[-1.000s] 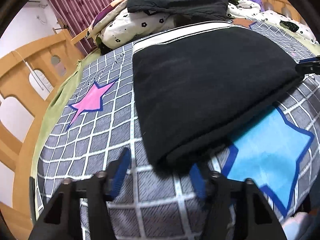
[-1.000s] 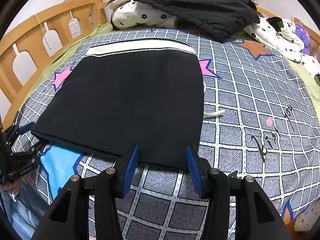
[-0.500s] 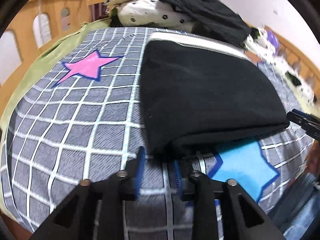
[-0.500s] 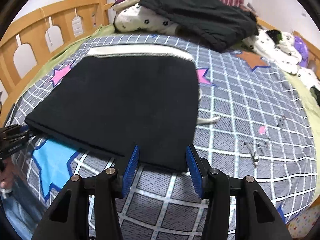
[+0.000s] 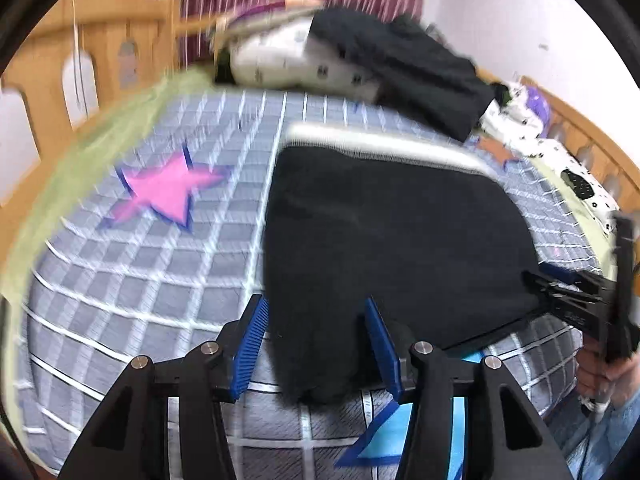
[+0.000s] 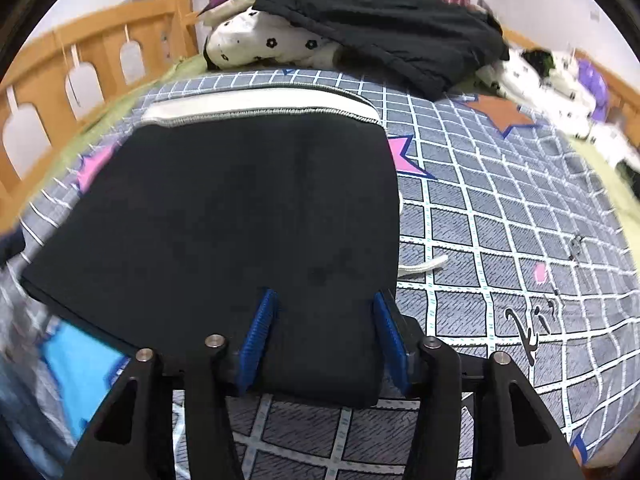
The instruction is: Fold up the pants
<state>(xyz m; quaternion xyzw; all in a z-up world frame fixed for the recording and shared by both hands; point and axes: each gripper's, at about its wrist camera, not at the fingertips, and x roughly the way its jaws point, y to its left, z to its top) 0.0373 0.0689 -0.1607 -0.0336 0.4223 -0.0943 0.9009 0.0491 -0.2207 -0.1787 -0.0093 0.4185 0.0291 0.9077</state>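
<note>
Black folded pants [image 5: 392, 240] with a white waistband [image 5: 380, 144] lie flat on the checked bedspread [image 5: 140, 280]. My left gripper [image 5: 318, 346] straddles their near left corner. Its jaws are opening, and the bunched fabric sits between the blue pads [image 5: 254, 340] without being pressed. In the right wrist view the pants [image 6: 248, 208] fill the middle, waistband [image 6: 260, 106] at the far end. My right gripper [image 6: 324, 336] is open, with the near right corner of the pants lying between its fingers. It also shows at the right edge of the left wrist view, as the right gripper [image 5: 534, 292].
A flowered pillow [image 6: 272, 44] and a black garment [image 6: 380, 12] are piled at the bed's head. Wooden rails [image 6: 80, 60] run along the left side. A white cord [image 6: 424, 268] pokes out beside the pants. A person's hand [image 5: 604, 376] grips the right tool.
The left gripper rolled and rose, narrowed around the pants' near left corner, then widened again. The right gripper slid forward until the near right corner lay between its fingers.
</note>
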